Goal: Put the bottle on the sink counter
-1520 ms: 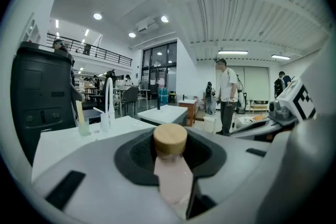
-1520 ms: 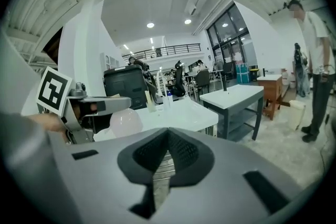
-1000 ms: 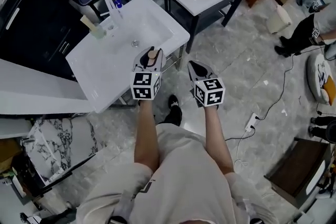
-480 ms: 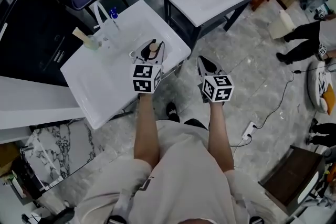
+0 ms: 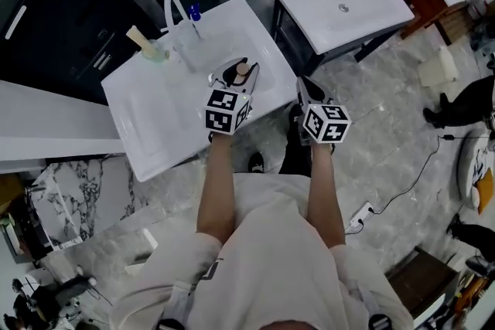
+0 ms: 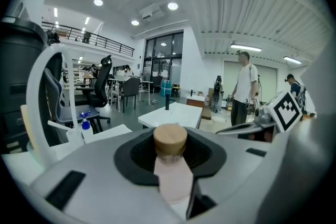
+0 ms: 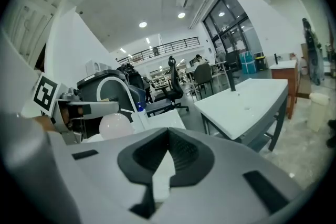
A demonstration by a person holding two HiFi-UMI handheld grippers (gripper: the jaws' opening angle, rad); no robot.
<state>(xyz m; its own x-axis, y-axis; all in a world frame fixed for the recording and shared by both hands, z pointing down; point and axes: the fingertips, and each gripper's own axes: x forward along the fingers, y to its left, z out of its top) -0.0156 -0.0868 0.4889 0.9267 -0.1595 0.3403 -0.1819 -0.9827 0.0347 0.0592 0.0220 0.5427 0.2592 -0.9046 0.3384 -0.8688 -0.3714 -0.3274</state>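
A pale pink bottle (image 6: 172, 178) with a wooden cap (image 6: 169, 139) stands upright between the jaws of my left gripper (image 6: 170, 157), which is shut on its neck. From the head view, the left gripper (image 5: 236, 73) holds the bottle (image 5: 243, 69) over the front right part of the white sink counter (image 5: 155, 120), near the basin's drain. My right gripper (image 5: 307, 89) hangs just right of the counter's edge over the floor. Its jaws (image 7: 168, 131) meet at the tips with nothing between them.
At the back of the counter are a white arched faucet (image 5: 174, 8), a blue-capped bottle (image 5: 195, 11) and a cup with a brush (image 5: 147, 46). A second sink (image 5: 340, 0) with a black faucet stands to the right. A person (image 6: 244, 86) stands beyond it.
Both grippers have moved forward. The left one with the bottle went from the counter's front edge to over the basin, and the right one now sits beside the counter's right edge.
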